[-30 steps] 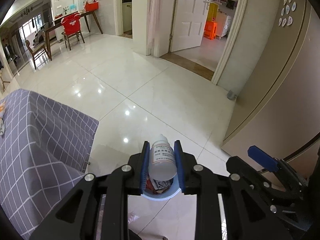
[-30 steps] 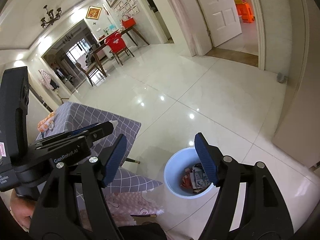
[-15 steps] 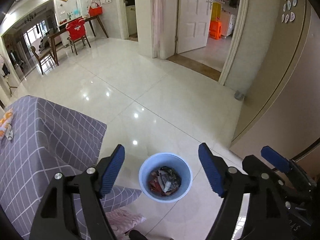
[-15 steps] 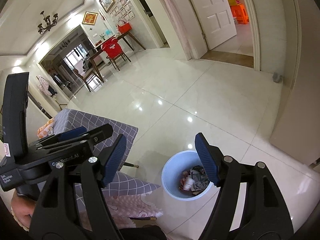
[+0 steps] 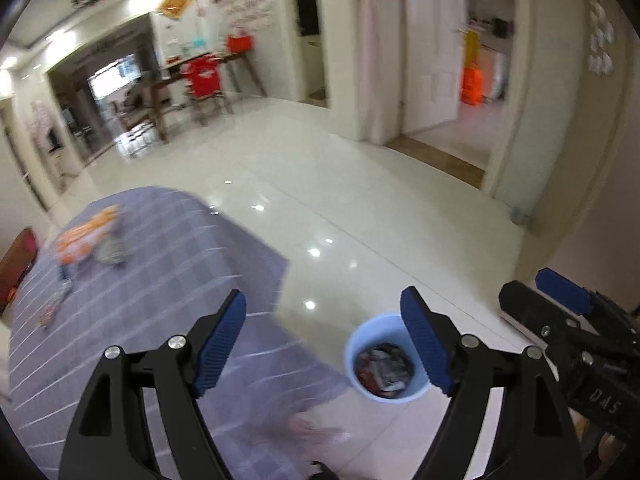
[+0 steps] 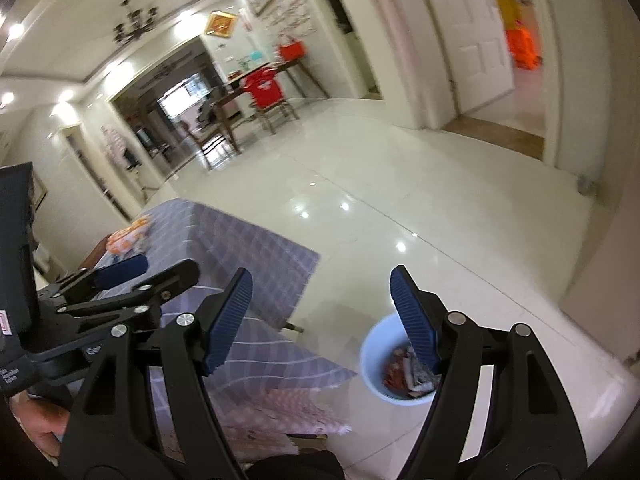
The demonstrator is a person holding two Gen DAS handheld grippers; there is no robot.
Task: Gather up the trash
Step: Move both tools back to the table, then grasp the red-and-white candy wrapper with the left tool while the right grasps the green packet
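Trash bin (image 5: 386, 360): pale blue, round, standing on the glossy white floor (image 5: 360, 184) just off the corner of your counter (image 5: 120, 280). Crumpled wrappers and paper (image 5: 384, 366) lie inside it; single pieces are too blurred to name. In your left view it sits at about 4 o'clock from centre, partly behind the right blue pad. In your right view the bin (image 6: 376, 360) sits at about 5 o'clock, again half hidden by a pad.

Your left claw (image 5: 322, 340): released, pads spread wide, nothing between them. It hangs over the edge of the counter, with the bin low to its right.

Your right claw (image 6: 320, 316): also released and carrying nothing. Its view catches the left claw (image 6: 120, 280) at 9 o'clock, and a bit of your hand (image 6: 44, 428) at 8 o'clock.

Counter: covered in a grey-purple checked cloth. Orange-and-white wrappers (image 5: 86, 236) lie on the far part, at 9 o'clock in the left view, well apart from the bin. Smaller bits sit nearer the left edge, too blurred to tell.

Farther out: dining table with a red-covered chair (image 5: 204, 76) at 11 o'clock, an open white door (image 5: 432, 52) at 1 o'clock.
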